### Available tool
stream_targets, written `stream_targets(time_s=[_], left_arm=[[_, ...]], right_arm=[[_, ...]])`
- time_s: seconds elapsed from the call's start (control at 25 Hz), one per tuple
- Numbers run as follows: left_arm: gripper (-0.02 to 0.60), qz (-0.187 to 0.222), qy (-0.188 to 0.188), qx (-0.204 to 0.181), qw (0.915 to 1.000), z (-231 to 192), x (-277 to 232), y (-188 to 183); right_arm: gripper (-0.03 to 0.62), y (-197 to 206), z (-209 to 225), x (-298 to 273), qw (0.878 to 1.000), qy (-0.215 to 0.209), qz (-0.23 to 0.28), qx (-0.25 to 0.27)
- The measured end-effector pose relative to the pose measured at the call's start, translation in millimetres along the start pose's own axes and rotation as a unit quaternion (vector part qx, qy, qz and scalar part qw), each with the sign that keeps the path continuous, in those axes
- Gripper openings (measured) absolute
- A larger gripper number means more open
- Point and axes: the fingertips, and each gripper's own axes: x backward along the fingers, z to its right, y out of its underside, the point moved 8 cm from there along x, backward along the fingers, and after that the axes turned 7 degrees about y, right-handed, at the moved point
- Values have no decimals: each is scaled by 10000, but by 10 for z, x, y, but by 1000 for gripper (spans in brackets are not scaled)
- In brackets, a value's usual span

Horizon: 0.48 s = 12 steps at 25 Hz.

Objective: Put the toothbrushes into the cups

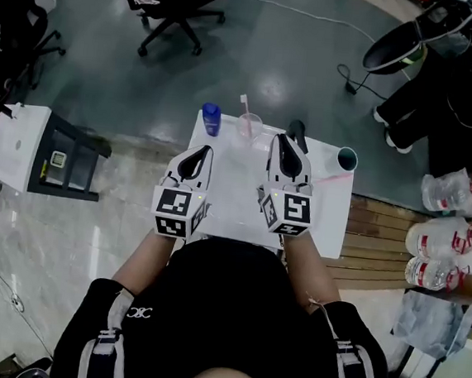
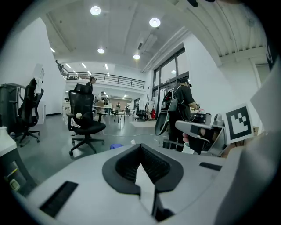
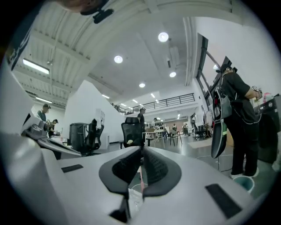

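Note:
On the white table a clear cup stands upright with a pink toothbrush in it. A blue cup stands to its left, and a teal cup is at the right edge. A thin pink strip, perhaps another toothbrush, lies near the teal cup. My left gripper hovers over the table's left half, its tips together and empty. My right gripper is raised over the right half, jaws nearly touching with nothing gripped. In the right gripper view the clear cup and toothbrush show through the slit.
A dark object sits behind the right gripper. A white side cabinet stands left of the table and an office chair beyond it. Wooden slats and packs of bottles are on the right. A person stands nearby.

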Motion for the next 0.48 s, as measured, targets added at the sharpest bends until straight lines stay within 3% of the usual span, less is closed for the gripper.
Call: stream_targets(time_s=[0.08, 0.48], left_arm=[[14, 64, 126, -86, 9999, 77, -60, -78], [14, 110, 1008, -235, 9946, 402, -288, -189]], right_arm=[[14, -128, 51, 107, 9998, 94, 150, -65], [14, -197, 253, 463, 9976, 670, 173, -63]])
